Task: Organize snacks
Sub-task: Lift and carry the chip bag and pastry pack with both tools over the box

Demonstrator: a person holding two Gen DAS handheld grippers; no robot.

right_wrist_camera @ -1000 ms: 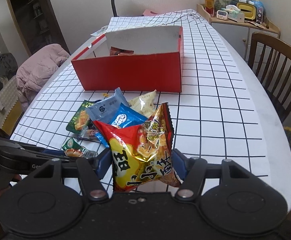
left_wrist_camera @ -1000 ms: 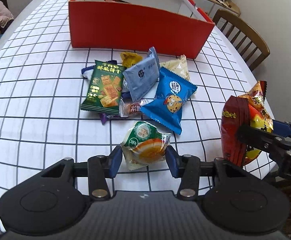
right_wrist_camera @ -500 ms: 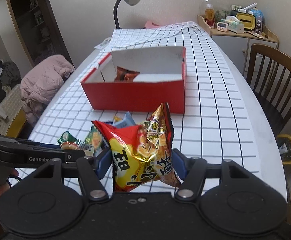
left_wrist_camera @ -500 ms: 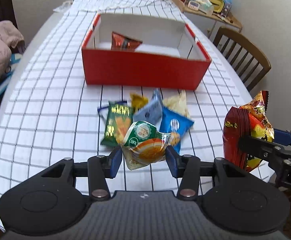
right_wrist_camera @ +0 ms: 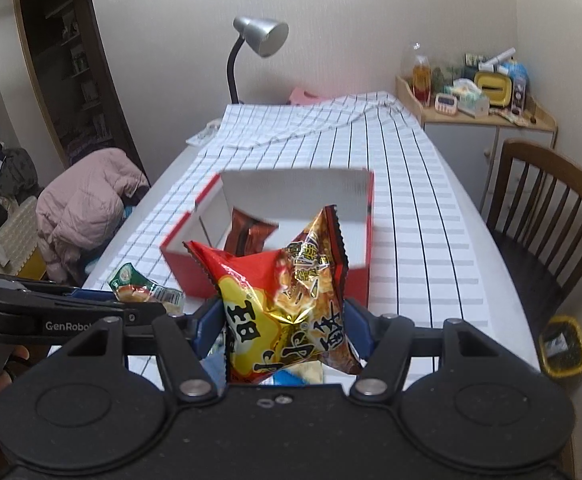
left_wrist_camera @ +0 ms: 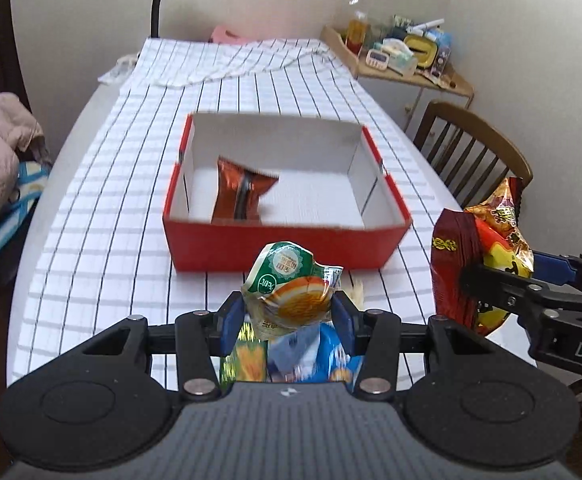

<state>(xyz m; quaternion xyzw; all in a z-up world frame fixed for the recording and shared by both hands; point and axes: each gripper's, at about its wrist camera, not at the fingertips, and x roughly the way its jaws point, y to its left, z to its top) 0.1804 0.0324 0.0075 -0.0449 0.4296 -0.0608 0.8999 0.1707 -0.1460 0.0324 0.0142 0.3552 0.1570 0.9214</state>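
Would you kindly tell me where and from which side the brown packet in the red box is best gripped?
Grip the brown packet by its raised top edge, coming from above: it leans upright in the red box, whose walls block a sideways approach.

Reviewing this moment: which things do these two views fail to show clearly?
- Loose snack packets, left wrist view: blurred, mostly hidden behind the left tool and its green packet.
- Brown packet in the red box, right wrist view: lower part covered by the red-and-yellow bag in the right tool.
- Shelf clutter: too small.
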